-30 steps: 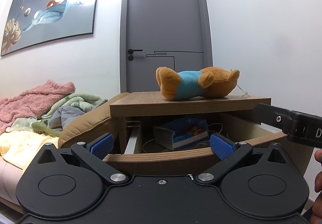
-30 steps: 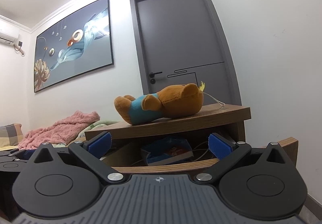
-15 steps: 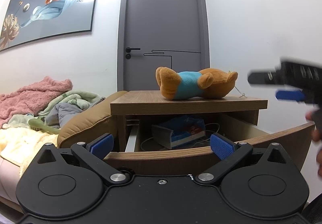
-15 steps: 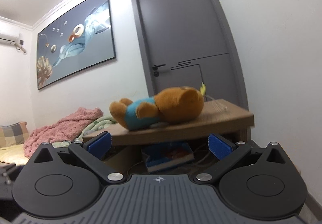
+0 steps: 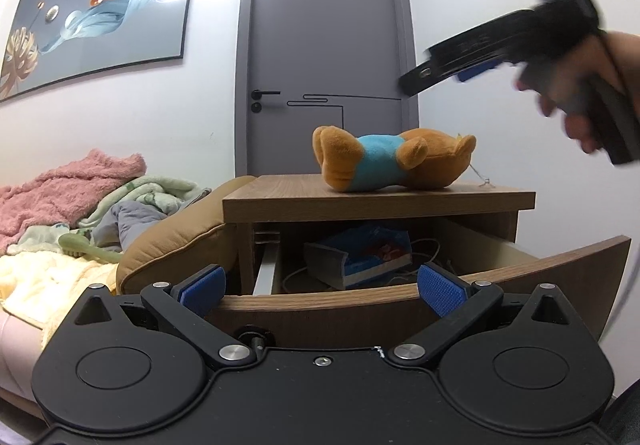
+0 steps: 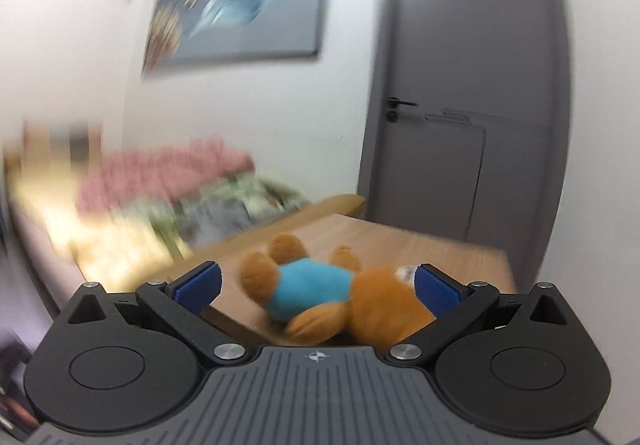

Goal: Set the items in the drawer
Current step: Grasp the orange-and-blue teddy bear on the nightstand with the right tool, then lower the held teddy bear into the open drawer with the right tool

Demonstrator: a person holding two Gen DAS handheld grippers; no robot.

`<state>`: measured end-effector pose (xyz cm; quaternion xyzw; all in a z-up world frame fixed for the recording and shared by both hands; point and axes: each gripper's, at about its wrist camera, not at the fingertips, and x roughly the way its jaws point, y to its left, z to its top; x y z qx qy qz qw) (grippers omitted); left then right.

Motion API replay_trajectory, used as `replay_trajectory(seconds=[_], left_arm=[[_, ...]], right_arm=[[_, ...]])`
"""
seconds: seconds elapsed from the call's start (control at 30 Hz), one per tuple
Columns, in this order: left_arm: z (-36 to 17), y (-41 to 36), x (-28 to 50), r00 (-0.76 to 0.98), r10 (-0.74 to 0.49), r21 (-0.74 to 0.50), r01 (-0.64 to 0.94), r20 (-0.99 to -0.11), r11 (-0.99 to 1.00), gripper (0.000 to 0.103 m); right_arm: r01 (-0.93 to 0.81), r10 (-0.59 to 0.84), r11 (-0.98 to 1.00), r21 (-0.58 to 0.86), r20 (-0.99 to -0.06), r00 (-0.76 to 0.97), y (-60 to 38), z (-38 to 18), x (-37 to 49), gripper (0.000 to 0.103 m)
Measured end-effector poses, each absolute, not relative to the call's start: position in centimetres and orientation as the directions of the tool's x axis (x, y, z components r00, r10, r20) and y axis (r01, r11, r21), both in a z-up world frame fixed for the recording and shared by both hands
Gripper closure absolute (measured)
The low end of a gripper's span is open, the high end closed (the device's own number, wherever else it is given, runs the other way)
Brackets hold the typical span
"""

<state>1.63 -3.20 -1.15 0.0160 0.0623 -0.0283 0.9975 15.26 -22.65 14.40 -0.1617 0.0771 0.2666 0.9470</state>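
A brown plush bear in a blue shirt (image 5: 384, 165) lies on its side on top of the wooden nightstand (image 5: 376, 201). The drawer (image 5: 400, 305) below stands pulled open, with a blue book (image 5: 360, 253) and white cables inside. My left gripper (image 5: 320, 287) is open and empty, low in front of the drawer front. My right gripper (image 6: 316, 287) is open, above the nightstand and pointing down, with the bear (image 6: 332, 297) lying between its blue pads (image 6: 434, 291) without touching them. It also shows in the left wrist view (image 5: 472, 63), high at the right, blurred.
A bed with pink, green and yellow blankets (image 5: 68, 205) and a tan cushion (image 5: 176, 241) lies left of the nightstand. A grey door (image 5: 324, 57) stands behind it. A white wall runs along the right.
My right gripper has risen from in front of the drawer to above the nightstand and tilted down over the bear. My left gripper has barely moved.
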Motion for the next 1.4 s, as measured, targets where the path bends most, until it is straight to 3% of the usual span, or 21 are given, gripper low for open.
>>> replay_trajectory(seconds=[0.27,0.57,0.83,0.93,1.0,1.1,1.2,1.4], left_arm=[[-1.2,-3.1,1.3,0.989,-0.072,0.013,0.074,-0.126,0.997,0.001],[-1.1,-2.1,1.4,0.988,-0.096,-0.02,0.094,-0.119,0.995,0.001],[-1.1,-2.0,1.1,0.988,-0.105,-0.025,0.102,-0.115,0.994,0.001],[-1.1,-2.1,1.1,0.988,-0.103,-0.021,0.102,-0.113,0.995,0.001],[-1.2,-2.1,1.1,0.988,-0.101,-0.017,0.099,-0.113,0.995,0.001],[-1.3,-2.2,1.1,0.989,-0.097,-0.011,0.096,-0.112,0.995,0.001],[-1.3,-2.2,1.0,0.989,-0.094,-0.009,0.094,-0.111,0.996,0.001],[-1.5,-2.4,0.8,0.992,-0.068,0.013,0.07,-0.107,0.997,0.001]], right_arm=[[-0.684,0.466,0.576,-0.447,-0.508,0.724,-17.1,14.2,19.2,0.0],[-0.695,0.294,0.493,-0.523,-0.652,0.699,-15.2,13.1,24.5,0.0],[-0.681,0.255,0.526,-0.509,-0.67,0.697,-14.9,12.7,26.4,0.003],[-0.671,0.245,0.542,-0.507,-0.668,0.703,-14.9,12.8,26.2,0.014],[-0.667,0.243,0.536,-0.518,-0.662,0.709,-14.6,12.9,26.1,0.028],[-0.659,0.232,0.507,-0.557,-0.648,0.726,-14.2,12.8,25.5,0.041],[-0.647,0.222,0.477,-0.595,-0.631,0.743,-14.2,12.9,24.3,0.047],[-0.627,0.223,0.479,-0.614,-0.606,0.764,-14.7,14.2,22.4,0.047]])
